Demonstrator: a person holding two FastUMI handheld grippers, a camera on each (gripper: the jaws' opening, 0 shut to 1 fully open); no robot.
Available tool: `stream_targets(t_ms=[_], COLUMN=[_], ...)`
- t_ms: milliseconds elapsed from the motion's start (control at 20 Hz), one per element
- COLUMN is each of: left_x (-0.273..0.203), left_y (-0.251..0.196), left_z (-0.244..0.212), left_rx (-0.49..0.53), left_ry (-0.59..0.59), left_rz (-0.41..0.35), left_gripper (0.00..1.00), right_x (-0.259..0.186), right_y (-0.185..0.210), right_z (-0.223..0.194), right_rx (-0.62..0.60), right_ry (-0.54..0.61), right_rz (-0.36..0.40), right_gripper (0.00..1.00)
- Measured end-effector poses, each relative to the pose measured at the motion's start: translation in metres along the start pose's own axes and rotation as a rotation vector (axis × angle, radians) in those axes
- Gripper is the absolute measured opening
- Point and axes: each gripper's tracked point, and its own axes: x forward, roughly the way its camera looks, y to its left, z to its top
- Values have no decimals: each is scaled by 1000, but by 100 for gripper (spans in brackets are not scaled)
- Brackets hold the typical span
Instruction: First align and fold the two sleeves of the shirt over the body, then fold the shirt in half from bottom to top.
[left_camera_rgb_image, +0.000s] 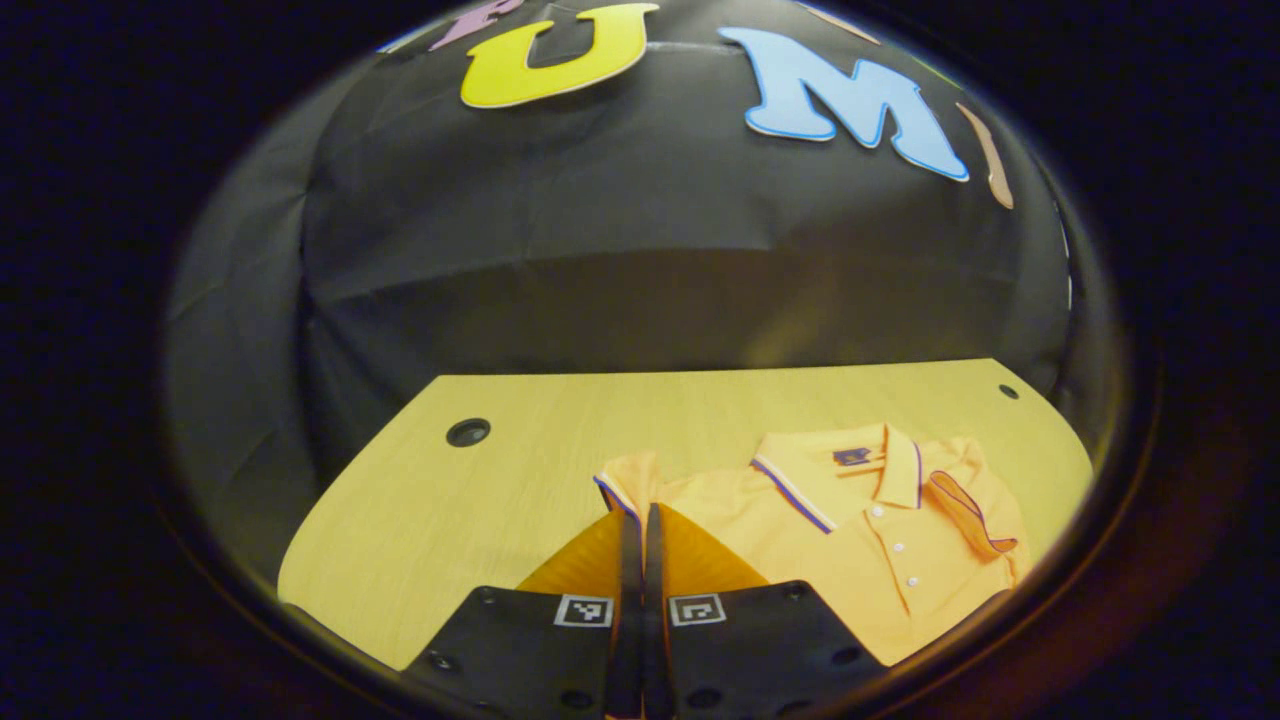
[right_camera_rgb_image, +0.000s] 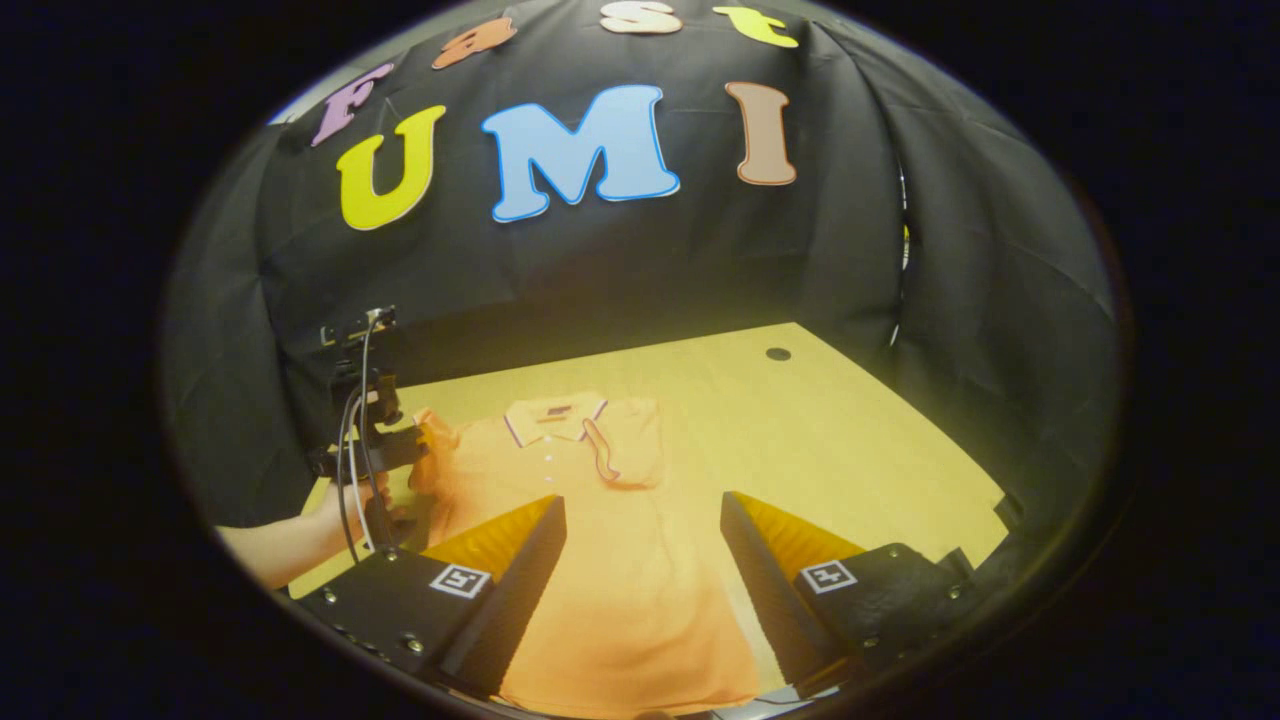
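Left gripper view: the left gripper (left_camera_rgb_image: 635, 525) is sitting with its fingers pressed together at the sleeve (left_camera_rgb_image: 628, 478) on that side of the shirt (left_camera_rgb_image: 850, 540); whether cloth is caught between them I cannot tell.
Right gripper view: the right gripper (right_camera_rgb_image: 640, 525) is hovering with fingers spread wide and holding nothing, low over the shirt's body.
Shirt: it is lying flat, collar (left_camera_rgb_image: 840, 470) toward the tabletop's (left_camera_rgb_image: 420, 520) far edge and hem toward the near edge; the other sleeve (right_camera_rgb_image: 625, 440) is already lying across the chest.
Step in hand: the second sleeve fold, judging by the lie of the cloth.
Next move: it is calling for carrying that sleeve inward, aligned with the first.
Containers: none are showing.
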Motion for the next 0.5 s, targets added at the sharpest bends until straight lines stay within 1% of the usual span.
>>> stream_targets(t_ms=[300, 500], left_x=[13, 19], left_y=[-47, -62], left_z=[-15, -22], left_rx=[34, 51], left_ry=[48, 71], left_rz=[-89, -114], left_gripper=[7, 8], right_x=[-2, -3], right_y=[6, 6], right_z=[-7, -10], right_rx=[27, 28], right_ry=[-9, -8], right_rz=[-45, -50], right_gripper=[97, 97])
